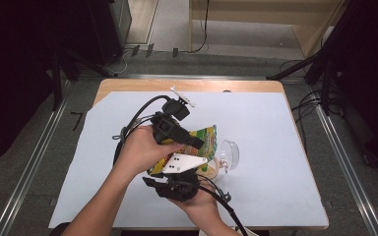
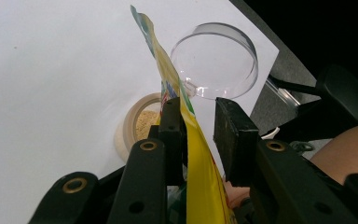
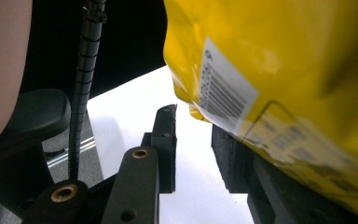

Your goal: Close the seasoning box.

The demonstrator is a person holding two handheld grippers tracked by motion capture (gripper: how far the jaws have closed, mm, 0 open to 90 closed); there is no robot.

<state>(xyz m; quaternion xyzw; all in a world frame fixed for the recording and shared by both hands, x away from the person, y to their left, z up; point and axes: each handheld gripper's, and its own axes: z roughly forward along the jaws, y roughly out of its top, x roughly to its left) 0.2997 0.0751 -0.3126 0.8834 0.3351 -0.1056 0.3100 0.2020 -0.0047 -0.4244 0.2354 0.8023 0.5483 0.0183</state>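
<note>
A yellow and green snack bag [image 1: 205,133] is held tilted above a small round tan jar [image 1: 212,170] with beige powder inside. My left gripper [image 1: 197,142] comes in from the left and is shut on the bag [image 2: 200,177], whose thin top edge runs past the jaw tips. The left gripper [image 2: 198,112] looks down on the jar [image 2: 137,126]. My right gripper [image 1: 150,181] sits lower, under the bag. Its jaws [image 3: 193,126] stand open with white table between them, and the bag [image 3: 284,60] rests over the right-hand one.
A clear round lid [image 1: 230,153] lies beside the jar on its right, also in the left gripper view [image 2: 214,60]. A white sheet [image 1: 275,123] covers the wooden table. Cables trail from both grippers near the front edge.
</note>
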